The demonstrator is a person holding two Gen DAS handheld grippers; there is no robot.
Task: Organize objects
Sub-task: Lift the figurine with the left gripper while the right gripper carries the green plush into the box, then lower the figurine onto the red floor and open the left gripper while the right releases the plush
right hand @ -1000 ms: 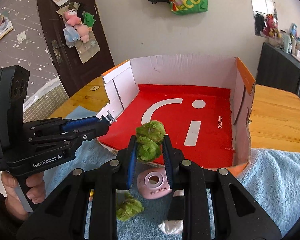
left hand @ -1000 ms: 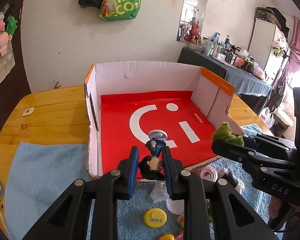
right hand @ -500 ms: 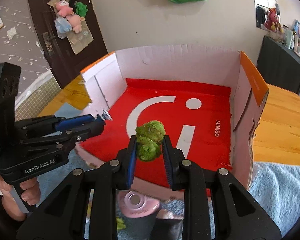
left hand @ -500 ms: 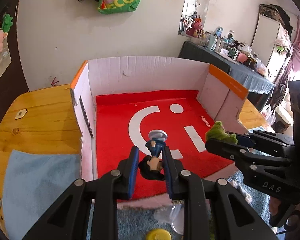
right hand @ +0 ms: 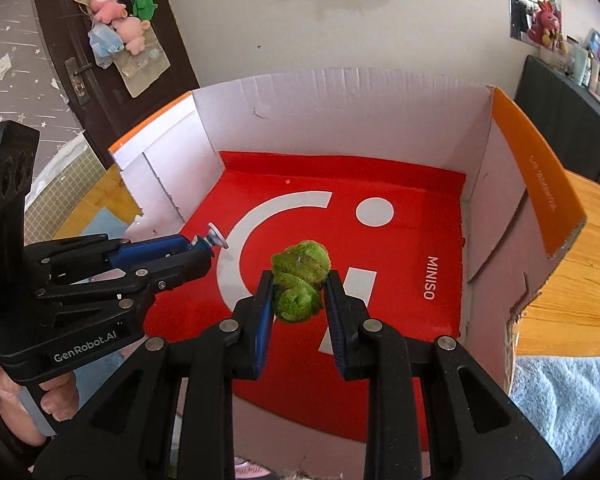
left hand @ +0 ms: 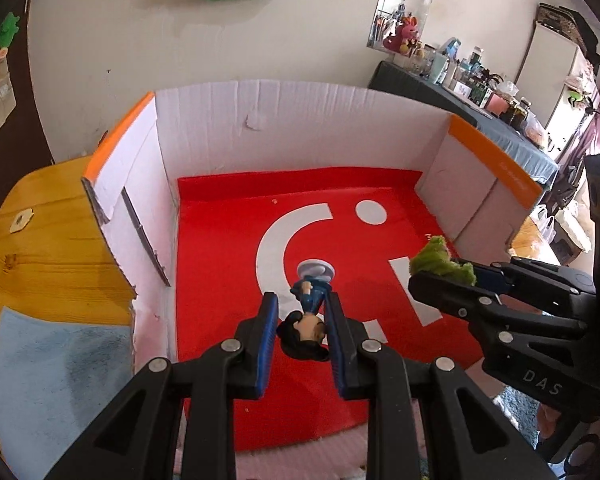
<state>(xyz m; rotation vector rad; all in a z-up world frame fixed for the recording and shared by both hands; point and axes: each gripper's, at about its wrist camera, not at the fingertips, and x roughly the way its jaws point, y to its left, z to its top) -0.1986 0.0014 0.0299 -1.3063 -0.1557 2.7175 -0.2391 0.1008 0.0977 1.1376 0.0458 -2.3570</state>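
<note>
My left gripper (left hand: 302,312) is shut on a small figurine (left hand: 307,312) with dark hair, blue clothes and a round clear base, held head toward the camera. It hangs over the red floor of an open cardboard box (left hand: 300,120) with white walls and orange rims. My right gripper (right hand: 298,292) is shut on a fuzzy green plush toy (right hand: 300,280), also above the box's red floor (right hand: 400,280). In the left wrist view the right gripper (left hand: 444,270) comes in from the right with the green plush (left hand: 440,260). The right wrist view shows the left gripper (right hand: 204,246) at the left.
The box sits on a wooden table (left hand: 40,248) with a light blue towel (left hand: 60,380) along its near side. A hand (right hand: 28,408) grips the left gripper's handle. Behind are a wall, a dark door (right hand: 100,40) hung with plush toys and a cluttered dark side table (left hand: 480,104).
Both grippers have moved forward and a little down, from above the towel and the box's front edge to over the red floor. Each keeps its toy.
</note>
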